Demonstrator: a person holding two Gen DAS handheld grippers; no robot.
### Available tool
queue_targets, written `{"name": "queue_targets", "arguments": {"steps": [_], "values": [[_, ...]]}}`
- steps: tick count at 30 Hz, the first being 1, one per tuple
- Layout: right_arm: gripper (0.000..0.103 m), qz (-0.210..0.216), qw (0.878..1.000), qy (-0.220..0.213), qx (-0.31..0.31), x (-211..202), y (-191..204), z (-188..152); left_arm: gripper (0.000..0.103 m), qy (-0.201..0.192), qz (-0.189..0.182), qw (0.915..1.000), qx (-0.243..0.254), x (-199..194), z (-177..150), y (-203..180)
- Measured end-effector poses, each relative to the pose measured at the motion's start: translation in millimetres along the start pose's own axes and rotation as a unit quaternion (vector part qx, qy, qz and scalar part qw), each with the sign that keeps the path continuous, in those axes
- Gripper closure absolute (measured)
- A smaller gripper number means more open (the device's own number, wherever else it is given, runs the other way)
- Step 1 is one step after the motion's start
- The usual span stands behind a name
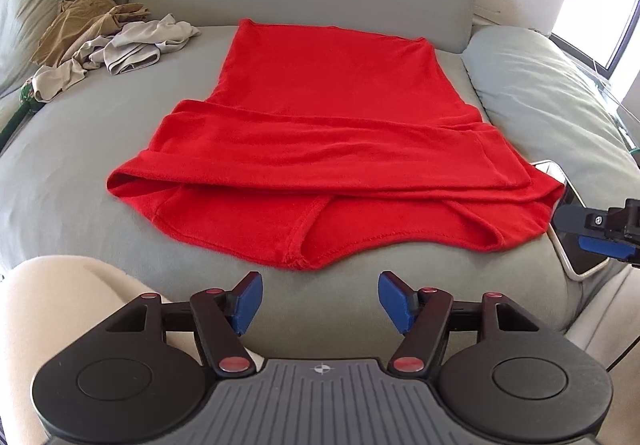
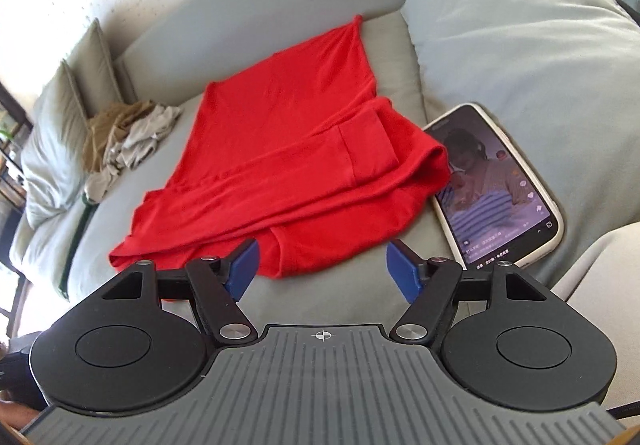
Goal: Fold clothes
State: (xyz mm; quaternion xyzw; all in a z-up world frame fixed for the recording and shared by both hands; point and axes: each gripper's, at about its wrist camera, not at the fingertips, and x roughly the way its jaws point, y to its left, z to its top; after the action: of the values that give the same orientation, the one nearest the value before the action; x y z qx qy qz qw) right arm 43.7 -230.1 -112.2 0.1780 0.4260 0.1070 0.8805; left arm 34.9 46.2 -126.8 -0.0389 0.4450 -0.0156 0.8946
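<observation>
While red shirt [image 1: 320,149] lies half-folded on sofa [image 1: 60,173], left claw [image 1: 320,301] and right claw [image 2: 322,265] spread (both empty).

Red garment [image 1: 320,117] — grey-green sofa [image 1: 80,173]

Red knit cloth of the shirt [image 1: 320,149], matt and soft, stitched hems along the lower edge. Matt grey-green upholstery on the sofa [image 1: 80,165], smooth weave, lightly creased on the cushion [image 2: 520,37] at upper right. Crumpled beige and tan cloth in the clothes pile [image 1: 108,41], upper left. Glossy glass screen on the phone [image 2: 496,185] (pale rubbery-looking case around it). Matt black plastic on the right gripper [image 2: 322,269], ribbed grey base, blue matt pads [image 2: 404,271], shiny metal pivot caps.
</observation>
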Motion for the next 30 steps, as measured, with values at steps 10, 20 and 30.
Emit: {"name": "queue_targets", "arguments": {"steps": [10,20,30], "values": [[0.031,-0.058,0.995,-0.041,-0.066,62,36,31,0.031,-0.018,0.052,0.998,-0.031,20,28,21],[0.019,-0.147,0.984,-0.026,-0.1,85,54,45,0.03,-0.003,0.05,0.9979,-0.04,26,21,26],[0.016,-0.13,0.987,-0.028,-0.091,70,42,52,0.029,-0.028,0.058,0.9973,-0.033,20,37,32]]}}
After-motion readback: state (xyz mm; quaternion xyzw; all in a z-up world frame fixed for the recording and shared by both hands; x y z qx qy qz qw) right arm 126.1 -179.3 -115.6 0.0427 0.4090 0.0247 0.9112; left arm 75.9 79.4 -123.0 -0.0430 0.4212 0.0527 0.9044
